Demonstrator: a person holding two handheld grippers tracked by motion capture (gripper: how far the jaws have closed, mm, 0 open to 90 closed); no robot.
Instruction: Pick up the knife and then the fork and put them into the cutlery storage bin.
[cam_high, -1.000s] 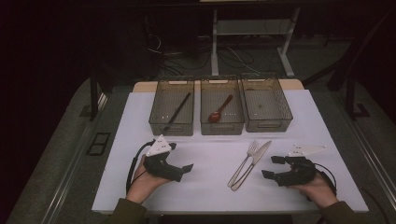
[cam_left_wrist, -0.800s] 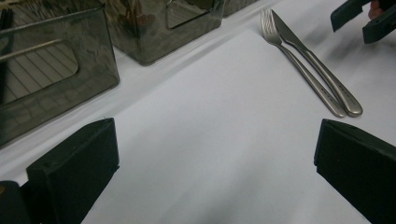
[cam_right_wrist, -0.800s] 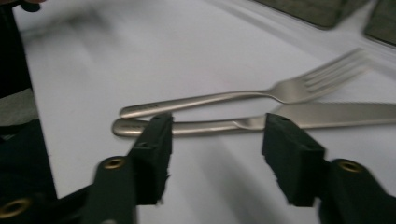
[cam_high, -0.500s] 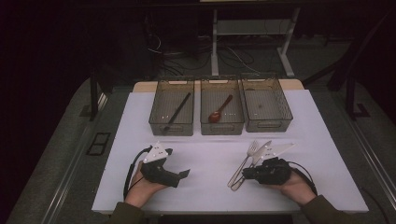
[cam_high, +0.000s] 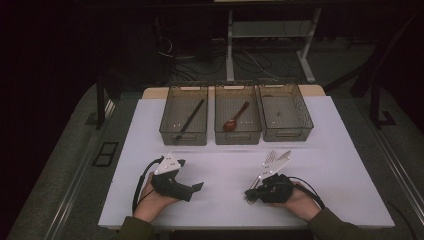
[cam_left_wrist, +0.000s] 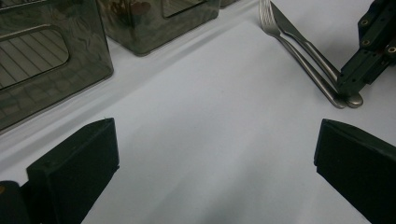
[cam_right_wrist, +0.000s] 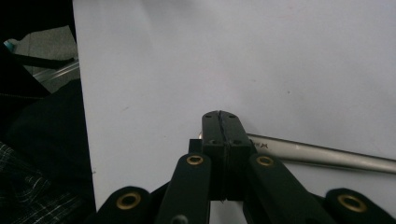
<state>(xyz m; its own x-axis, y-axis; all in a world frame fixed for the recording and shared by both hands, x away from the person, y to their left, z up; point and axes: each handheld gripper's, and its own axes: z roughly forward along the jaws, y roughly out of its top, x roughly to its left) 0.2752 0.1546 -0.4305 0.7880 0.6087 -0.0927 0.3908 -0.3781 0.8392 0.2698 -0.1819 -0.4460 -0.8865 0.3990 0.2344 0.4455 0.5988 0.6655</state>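
Cutlery, a fork (cam_left_wrist: 299, 53) and a knife (cam_left_wrist: 308, 44), lay side by side on the white surface (cam_high: 220, 165), handles toward the person and tips toward three mesh bins (cam_high: 286, 112) at the far edge. The left bin held a dark utensil (cam_high: 190, 120), the middle one a brown spoon (cam_high: 234, 120), and the right one looked empty, so the pair was probably waiting to be sorted by type.

The right tongs (cam_high: 248, 194) had just been closing, and in the right gripper view (cam_right_wrist: 222, 128) their jaws met flat against each other with no gap. They sat at the handle ends; the left gripper view showed the tip (cam_left_wrist: 348, 86) against the handles, while the right gripper view showed a steel handle (cam_right_wrist: 322, 156) running off beside the jaws, not between them. From these angles, nothing seemed to be pinched; the shut tip may have been set there to nudge or separate the two pieces so that one could be taken alone.

The left tongs (cam_high: 197, 187) rested low on the surface near its front, jaws spread wide and empty, aimed across toward the cutlery, apparently kept ready and out of the way.
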